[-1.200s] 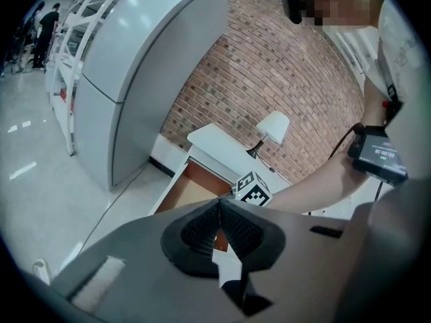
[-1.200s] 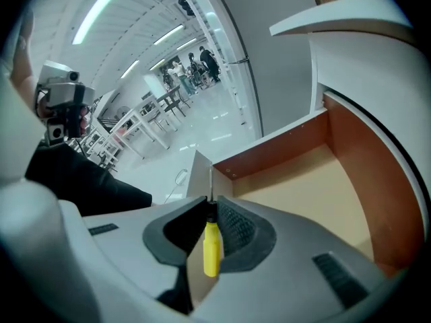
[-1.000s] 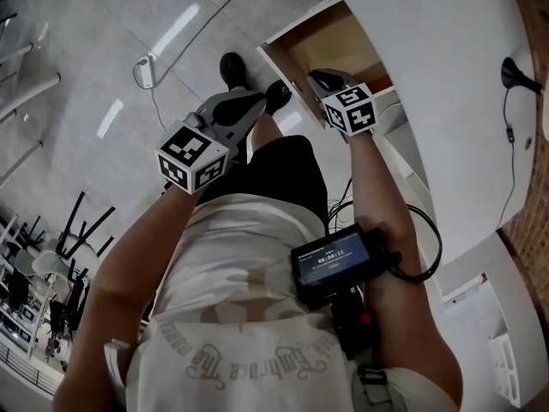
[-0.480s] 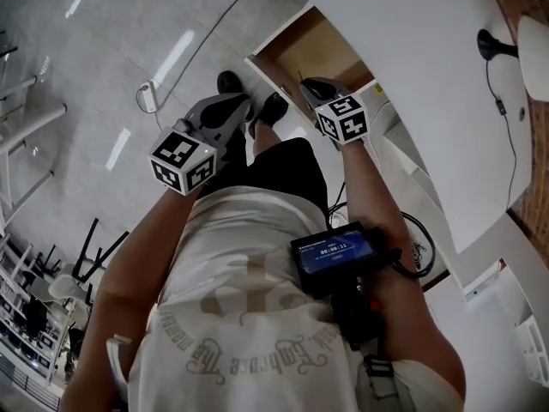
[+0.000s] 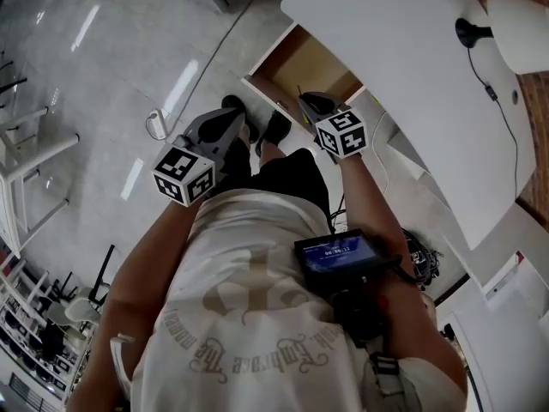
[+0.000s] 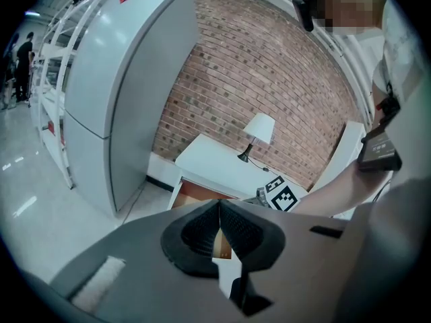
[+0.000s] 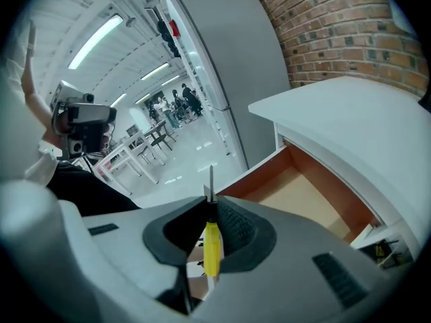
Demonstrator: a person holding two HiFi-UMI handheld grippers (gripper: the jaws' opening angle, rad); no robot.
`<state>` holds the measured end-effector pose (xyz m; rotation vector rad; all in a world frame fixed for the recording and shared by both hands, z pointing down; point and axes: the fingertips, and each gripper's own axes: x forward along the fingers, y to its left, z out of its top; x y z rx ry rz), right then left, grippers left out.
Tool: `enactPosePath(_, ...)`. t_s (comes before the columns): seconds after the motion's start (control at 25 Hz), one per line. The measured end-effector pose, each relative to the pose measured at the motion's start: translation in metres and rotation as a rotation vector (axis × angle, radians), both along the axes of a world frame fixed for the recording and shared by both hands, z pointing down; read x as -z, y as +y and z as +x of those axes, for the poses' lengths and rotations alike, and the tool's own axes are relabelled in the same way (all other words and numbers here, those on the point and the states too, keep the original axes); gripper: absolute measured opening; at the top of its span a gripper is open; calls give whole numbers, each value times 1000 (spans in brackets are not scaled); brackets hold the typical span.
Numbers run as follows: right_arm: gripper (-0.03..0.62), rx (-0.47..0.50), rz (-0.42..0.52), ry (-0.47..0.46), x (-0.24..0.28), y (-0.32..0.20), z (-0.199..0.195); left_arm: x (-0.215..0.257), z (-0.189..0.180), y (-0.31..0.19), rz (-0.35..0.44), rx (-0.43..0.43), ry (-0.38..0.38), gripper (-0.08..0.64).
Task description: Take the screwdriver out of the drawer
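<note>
Worktop: white. It carries a table lamp with a white shade on a dark base, standing near the far end. The lamp's cord trails over the surface.

Brick wall: runs behind the worktop.

Tall grey cabinet: stands near the worktop's end, against the same wall.

Floor: pale and glossy, with reflections of the ceiling strip lights. A thin cable lies across it and ends in a white loop or plug; which one cannot be told.

Dark-legged chairs: grouped well apart from the worktop.

White shelving rack: lines one side of the hall.

Several people: standing far down the hall, near tables.
</note>
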<state>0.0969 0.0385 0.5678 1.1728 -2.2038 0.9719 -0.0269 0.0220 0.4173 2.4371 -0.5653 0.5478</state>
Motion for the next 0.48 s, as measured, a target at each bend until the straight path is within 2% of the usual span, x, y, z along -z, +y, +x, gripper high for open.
enactPosePath(0.48,40,-103,58,-39,40,10,17,29,13,-9,74,-50,11,8)
